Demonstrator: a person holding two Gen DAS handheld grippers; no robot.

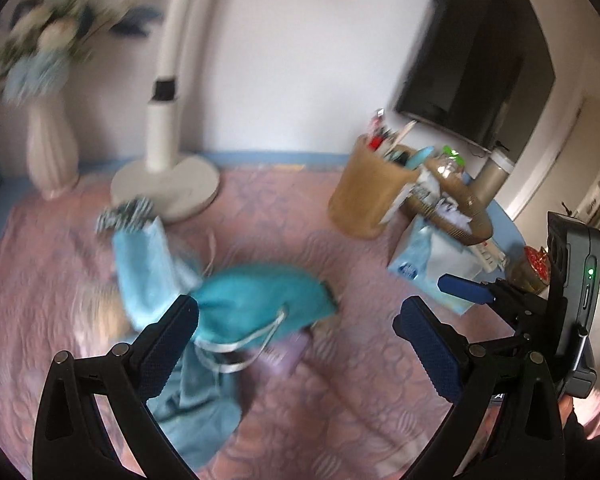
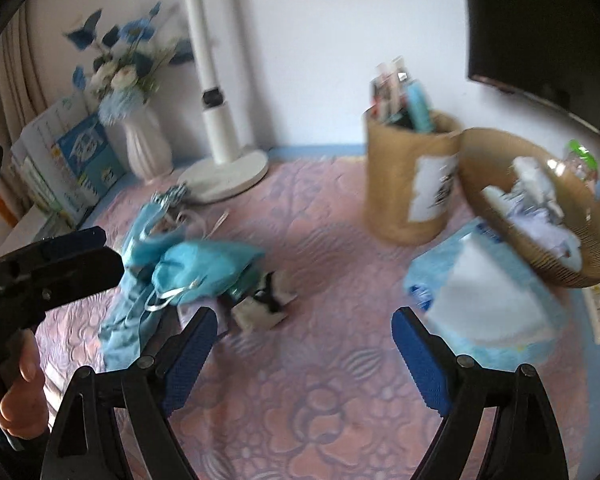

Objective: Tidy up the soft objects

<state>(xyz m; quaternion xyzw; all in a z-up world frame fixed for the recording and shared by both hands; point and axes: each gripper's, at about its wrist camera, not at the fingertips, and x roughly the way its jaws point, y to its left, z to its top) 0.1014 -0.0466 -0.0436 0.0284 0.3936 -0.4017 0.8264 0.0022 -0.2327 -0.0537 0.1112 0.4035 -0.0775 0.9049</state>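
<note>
Ahead, teal drawstring bag (image 2: 204, 268), bare pink quilt (image 2: 320, 380) between wide-spread claw fingers (image 2: 420, 364)

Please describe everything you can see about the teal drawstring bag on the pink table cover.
The teal drawstring pouch of soft cloth lies slumped on its side on the pink patterned table cover, its gathered mouth toward the cameras, with pale cords looping out. It rests against light blue crumpled cloth and a small black-and-white soft item. The left gripper is open around it; whether a finger touches it is unclear.
</note>
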